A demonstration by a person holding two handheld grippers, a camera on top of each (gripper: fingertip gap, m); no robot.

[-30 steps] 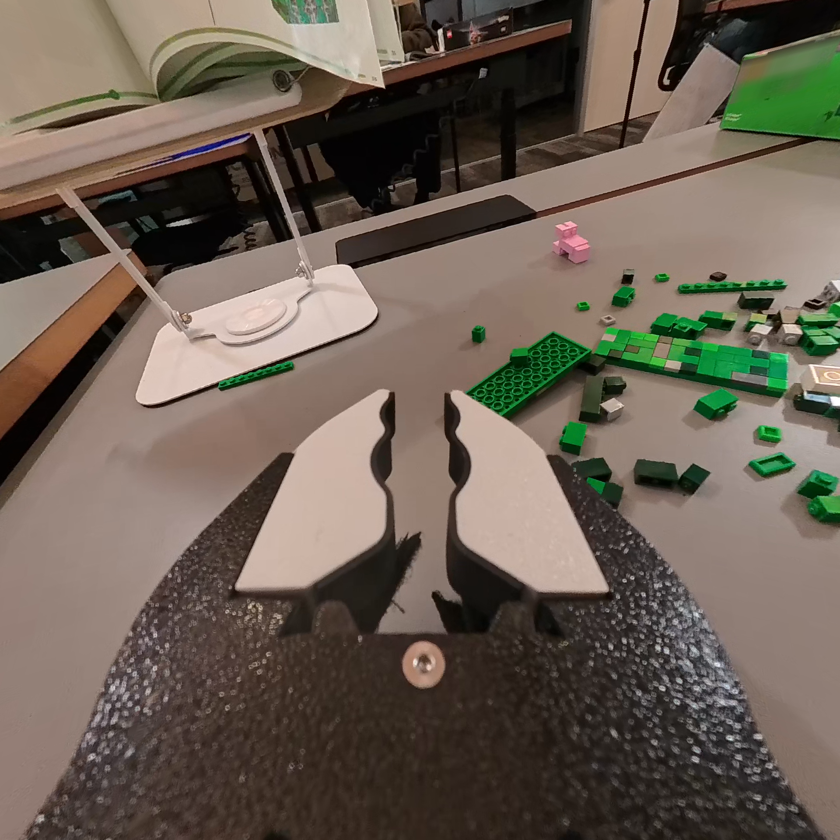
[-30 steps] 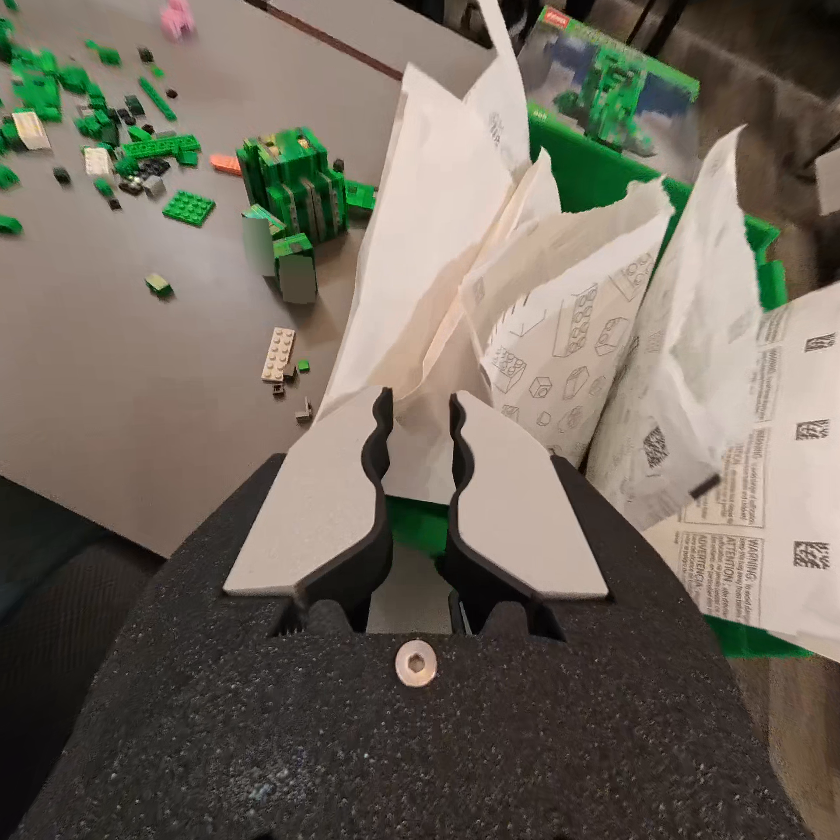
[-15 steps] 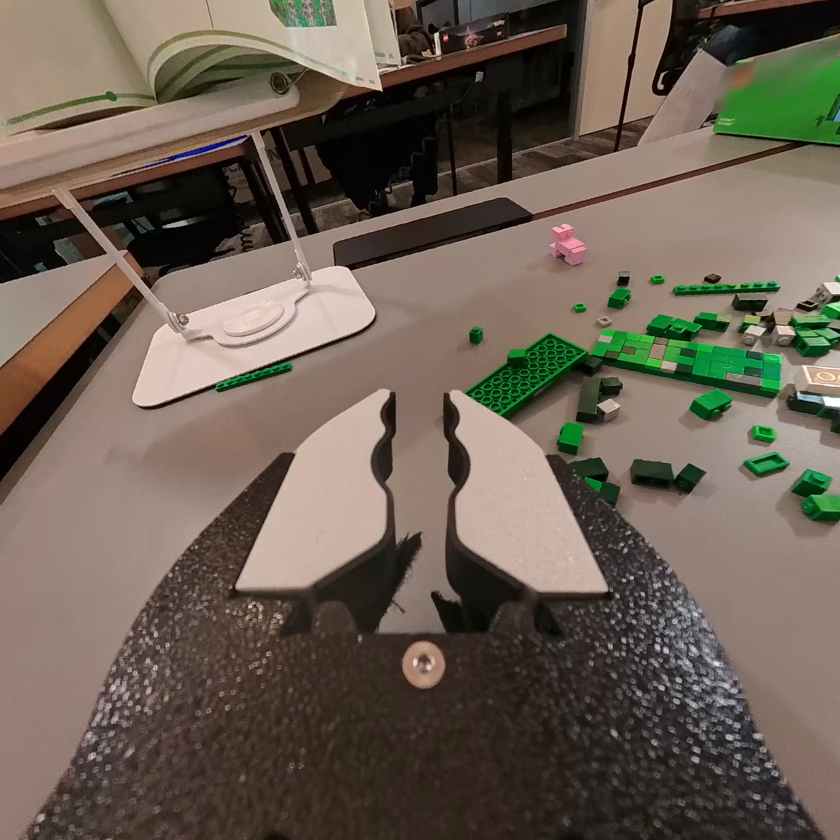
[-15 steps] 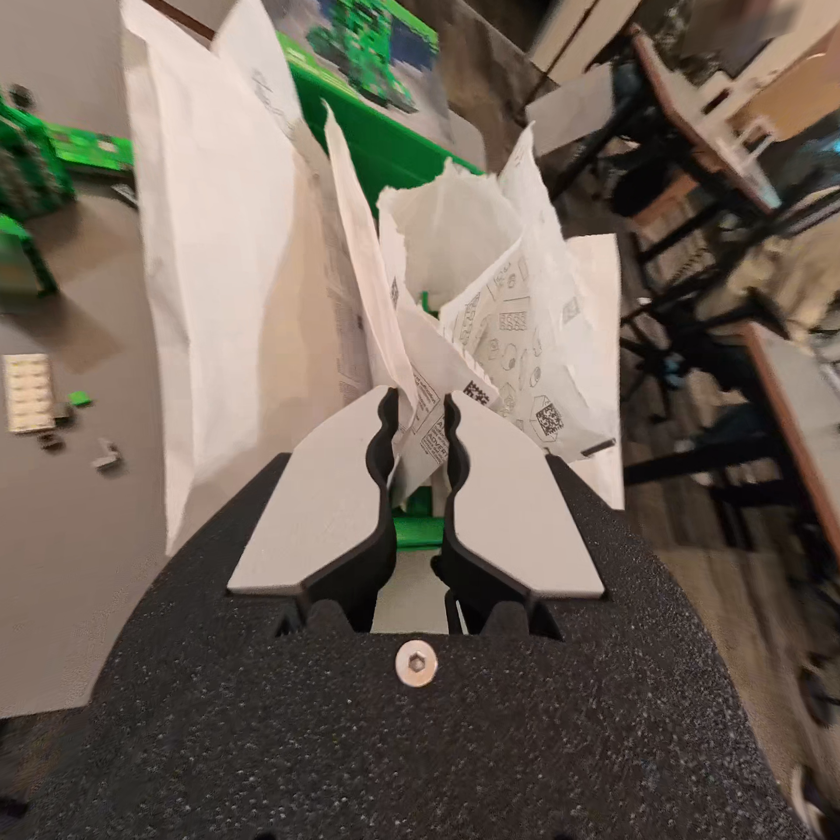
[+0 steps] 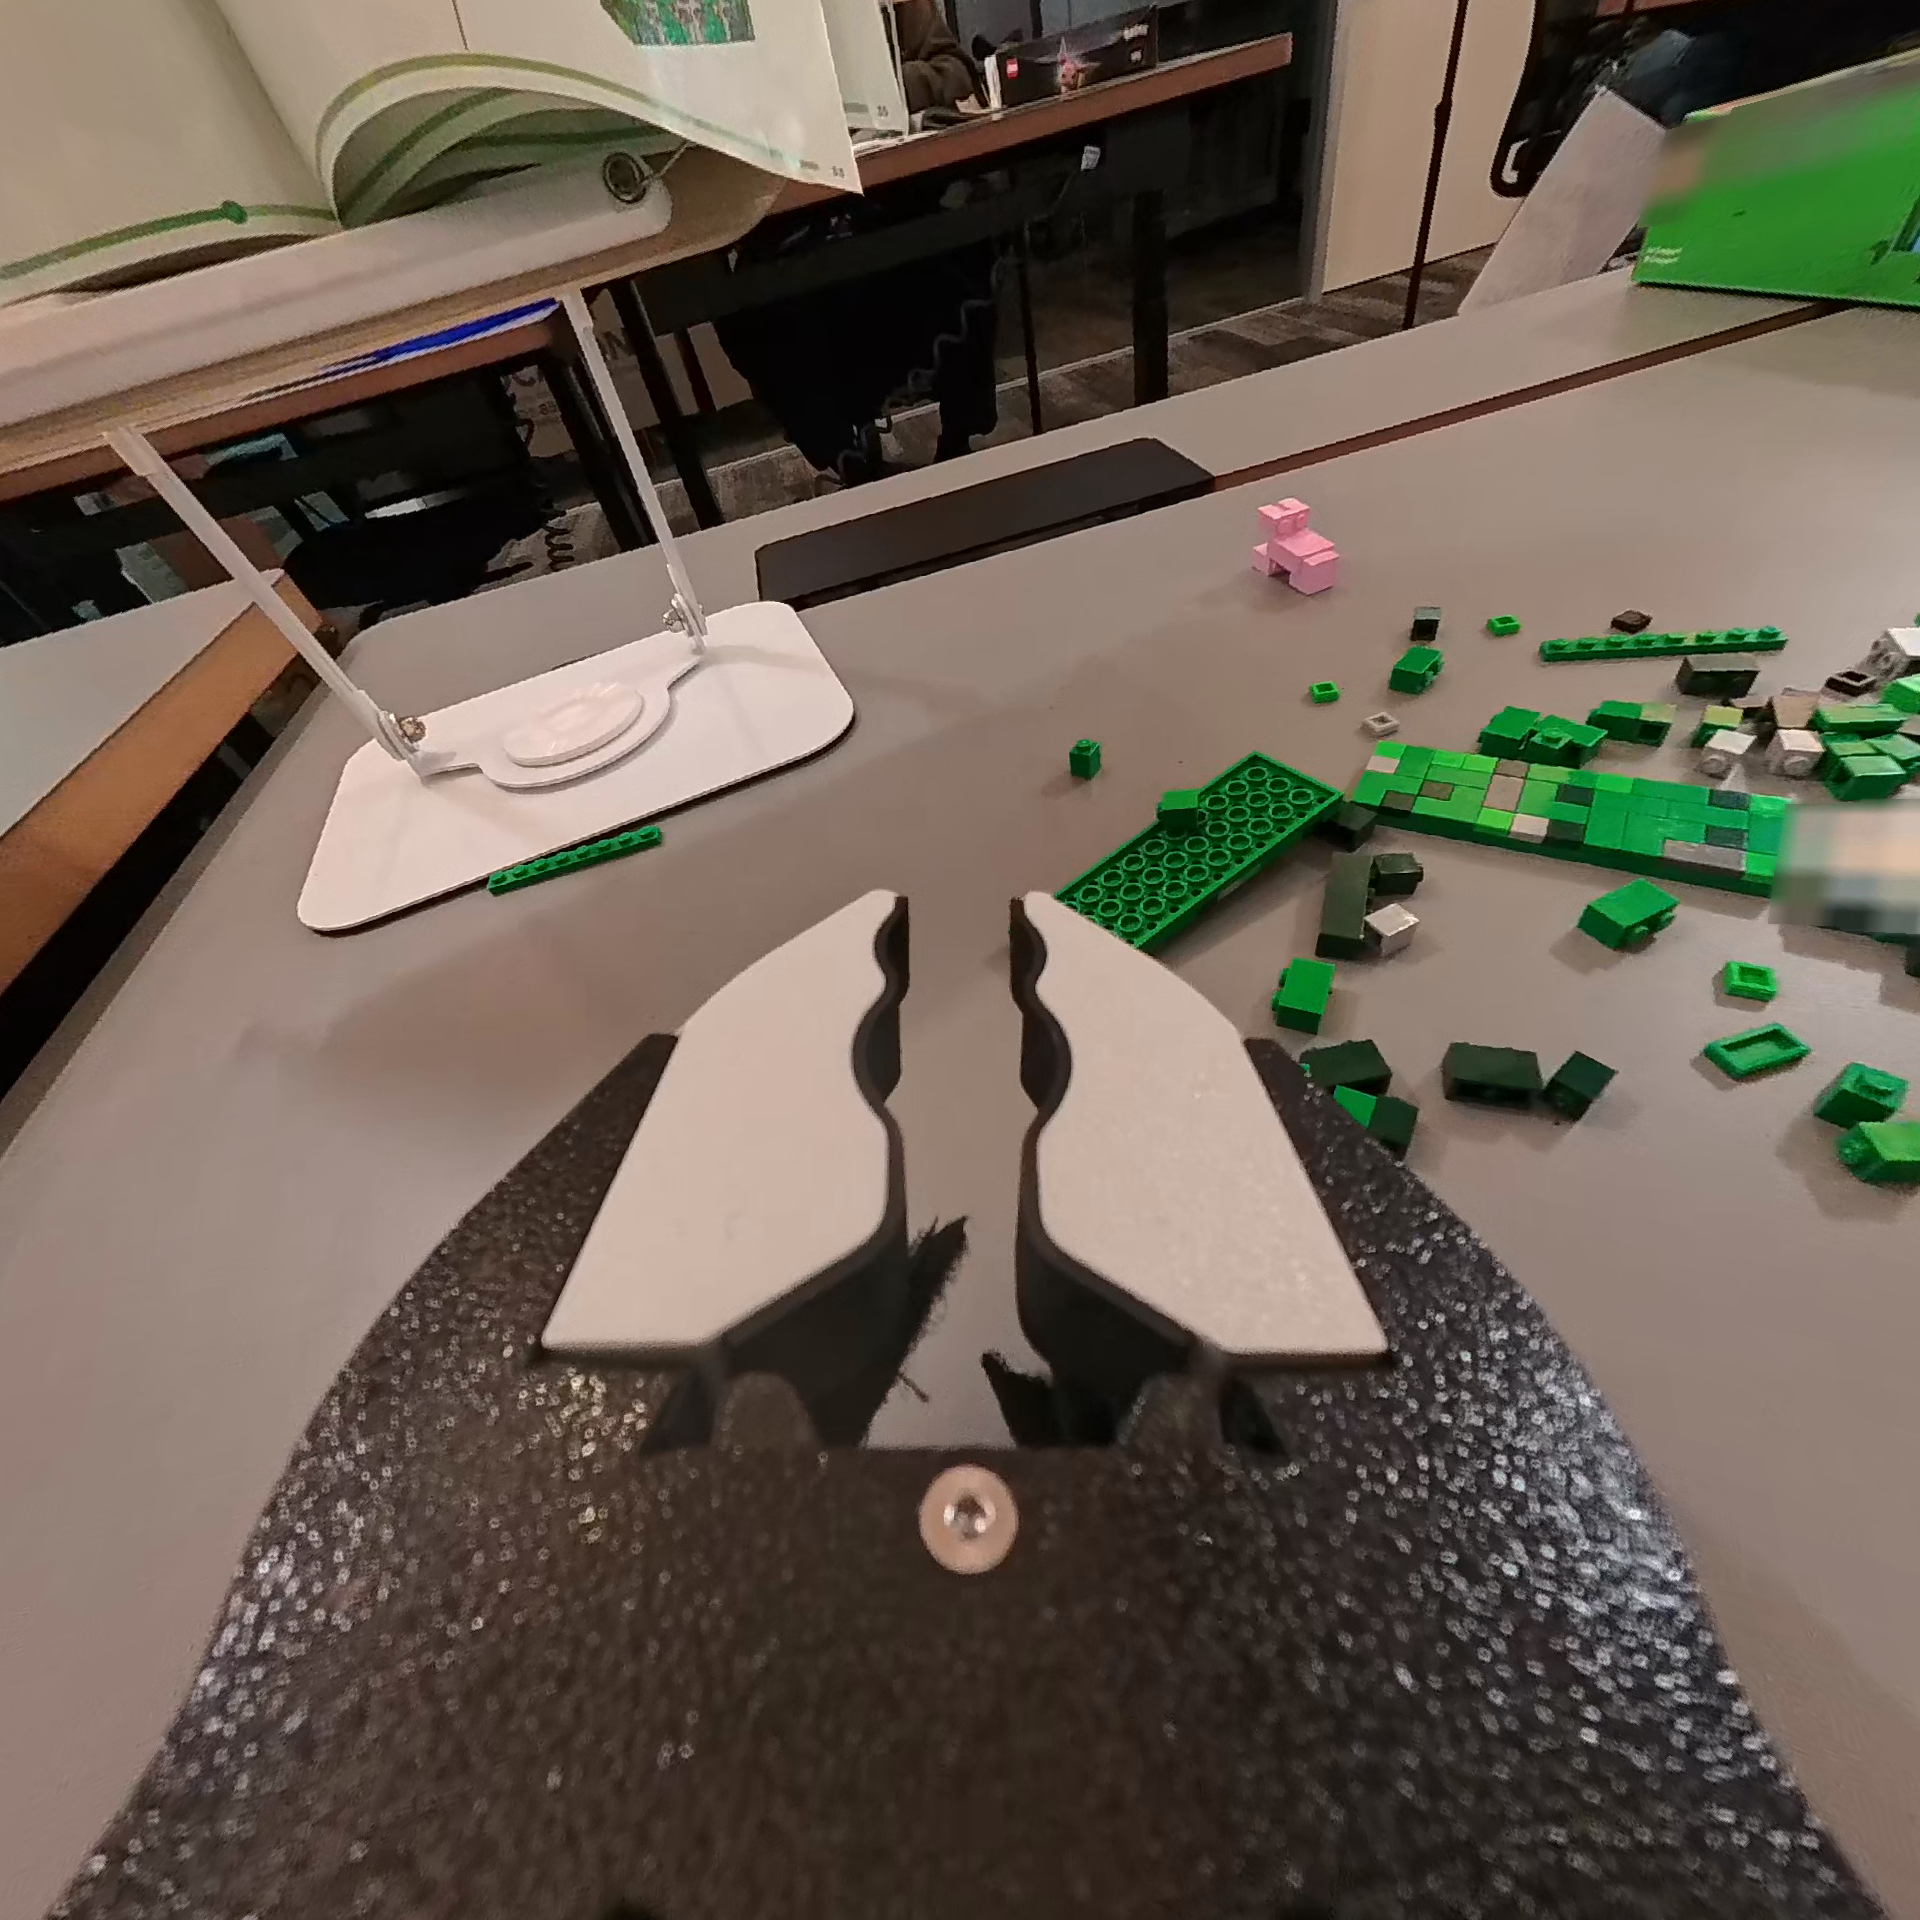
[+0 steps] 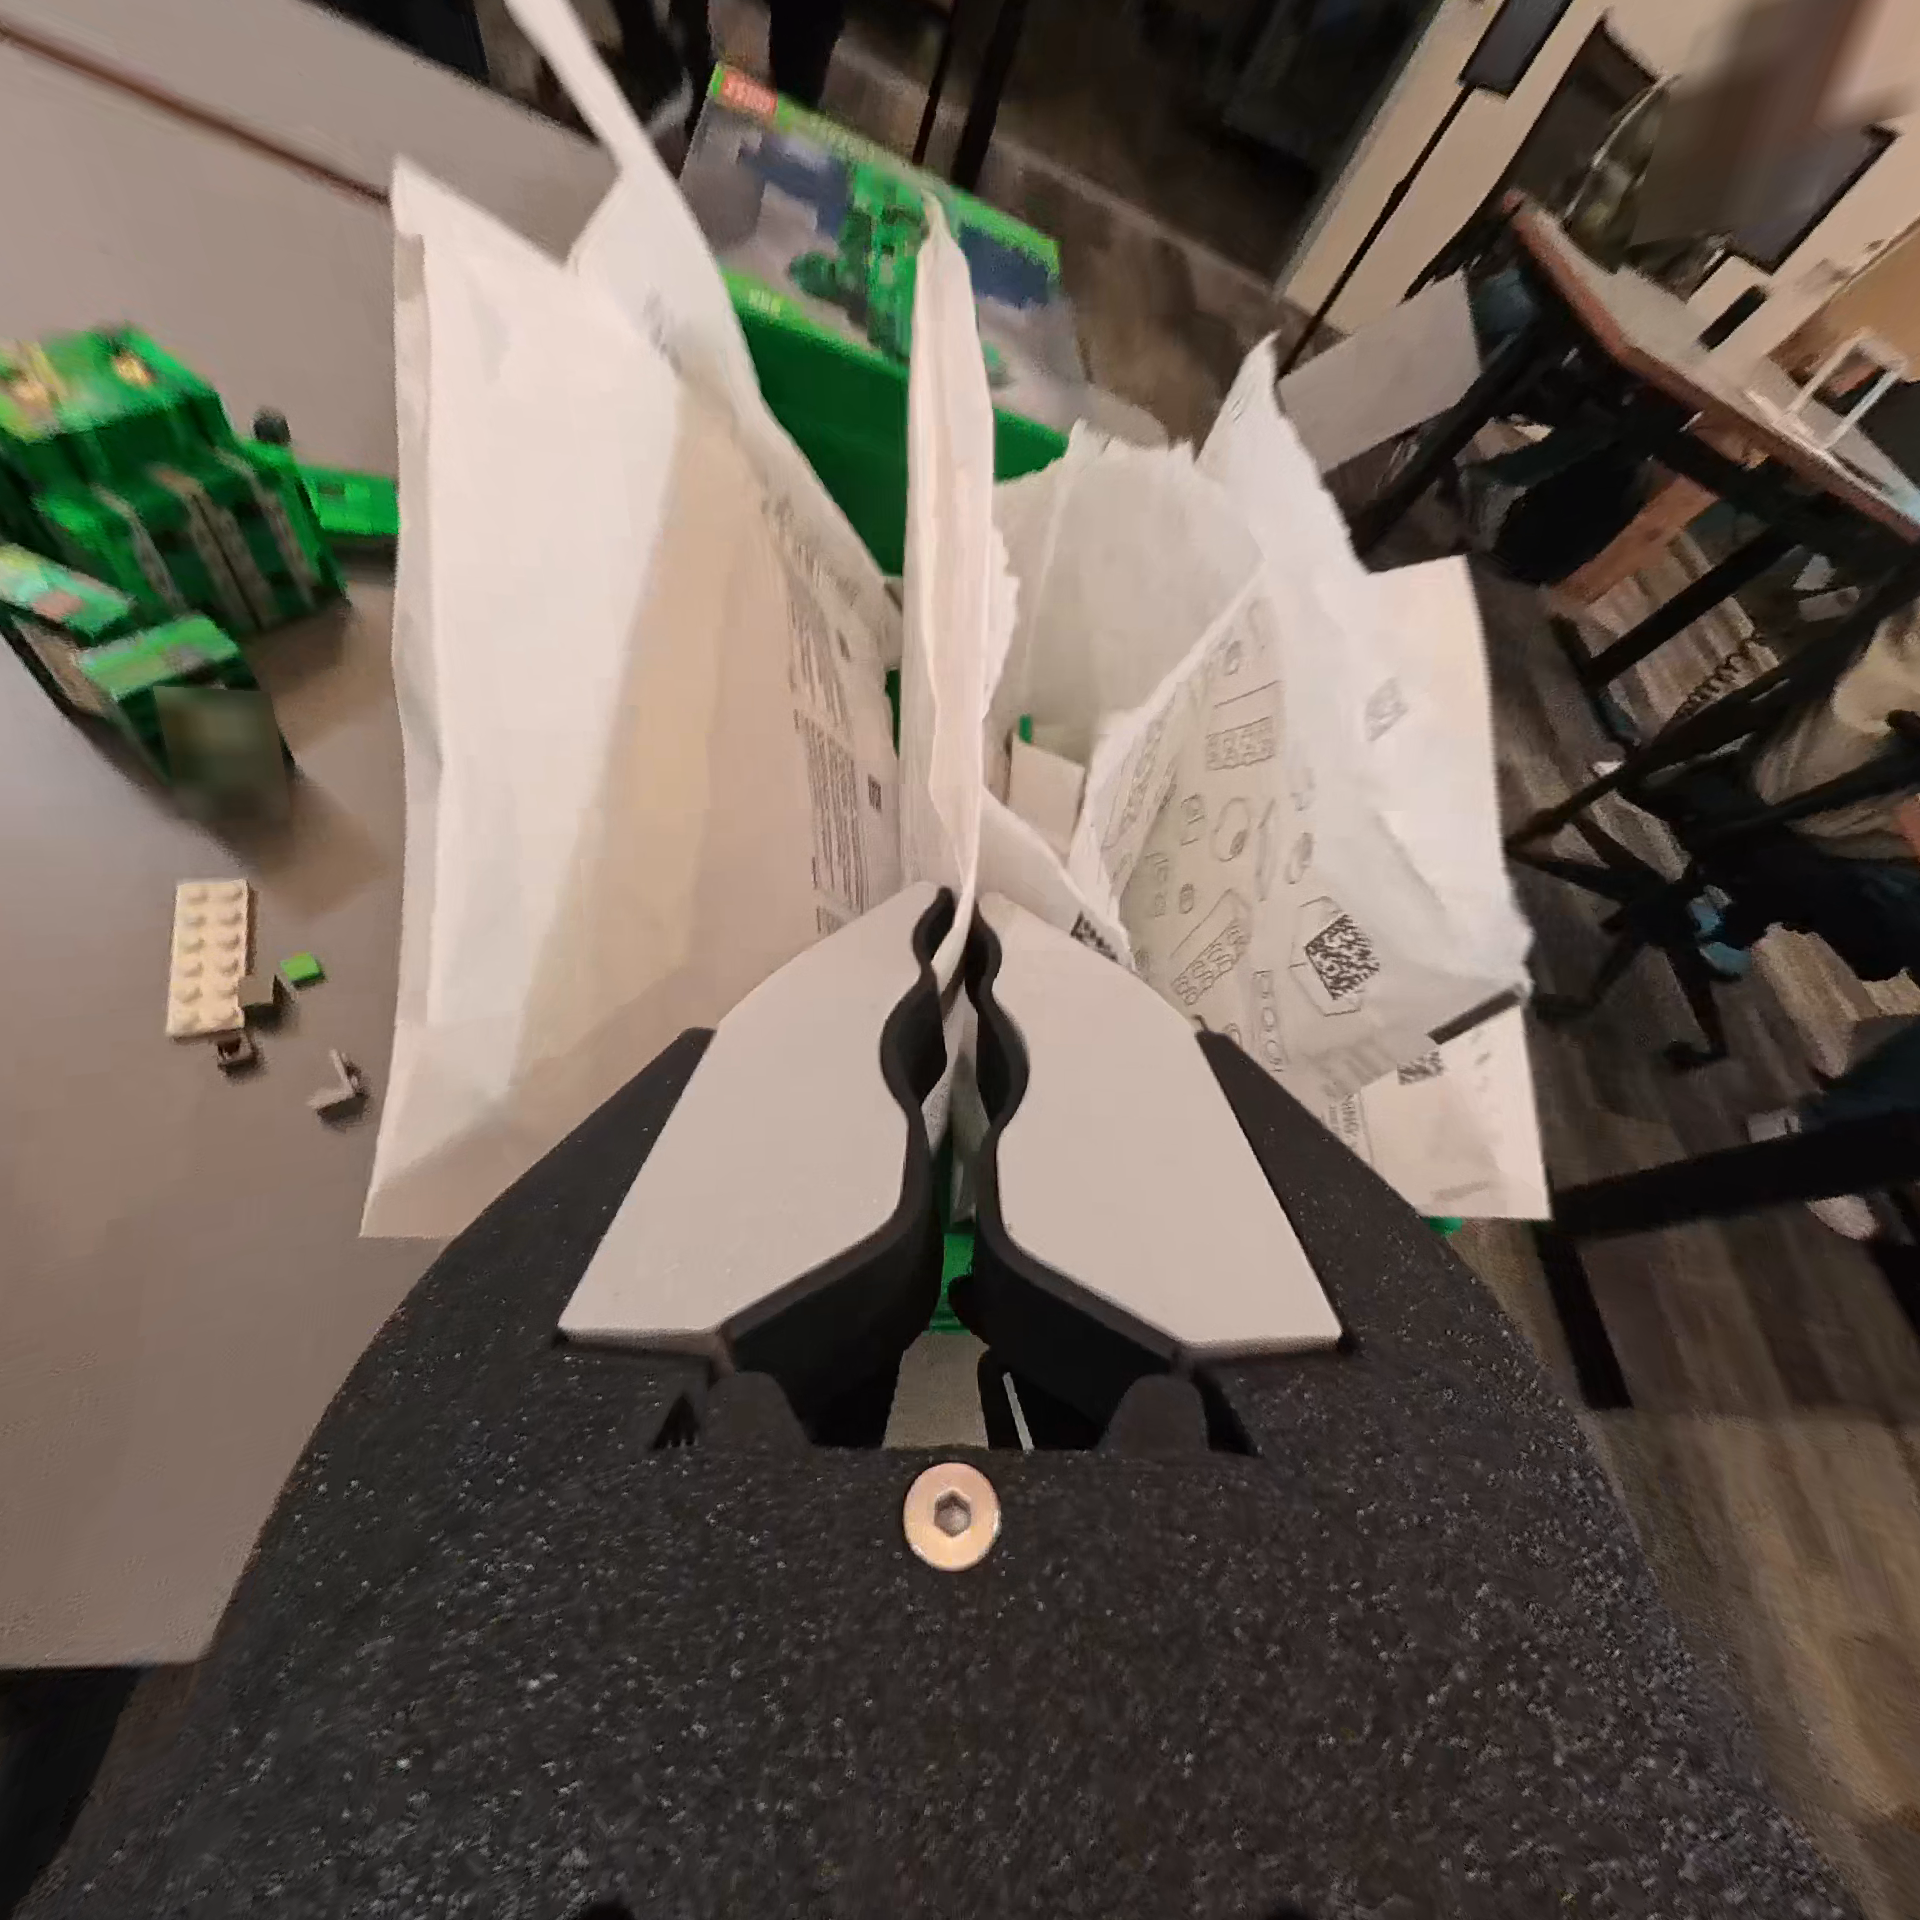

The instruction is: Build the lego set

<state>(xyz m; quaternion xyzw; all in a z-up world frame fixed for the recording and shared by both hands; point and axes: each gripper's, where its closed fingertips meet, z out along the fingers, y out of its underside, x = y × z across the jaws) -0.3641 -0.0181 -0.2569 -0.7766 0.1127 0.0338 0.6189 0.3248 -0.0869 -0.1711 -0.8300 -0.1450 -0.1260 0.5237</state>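
Observation:
My right gripper (image 6: 961, 930) is shut on the edge of a white paper bag (image 6: 945, 582) that stands among several white paper bags (image 6: 582, 644) in the green lego box (image 6: 831, 405) at the table's edge. A partly built green model (image 6: 156, 499) stands to the left of the bags. My left gripper (image 5: 958, 914) is open and empty, low over the grey table (image 5: 312, 1143). To its right lie a green studded plate (image 5: 1195, 852), a long green tiled strip (image 5: 1569, 810) and several loose green bricks (image 5: 1486, 1070).
A white book stand (image 5: 582, 769) holds an open instruction booklet (image 5: 436, 114) at the back left, with a thin green bar (image 5: 577, 860) by its base. A pink figure (image 5: 1294, 545) stands further back. A tan plate (image 6: 211, 956) and small grey pieces lie near the bags. Chairs and tables stand on the right. The gap from one gripper's tips to the other's is roughly 70 cm. The green studded plate (image 5: 1195, 852) is about 10 cm from my left fingertips.
My right gripper has closed on the edge of one paper bag and swung back left, so the green model shows again. My left gripper has barely moved.

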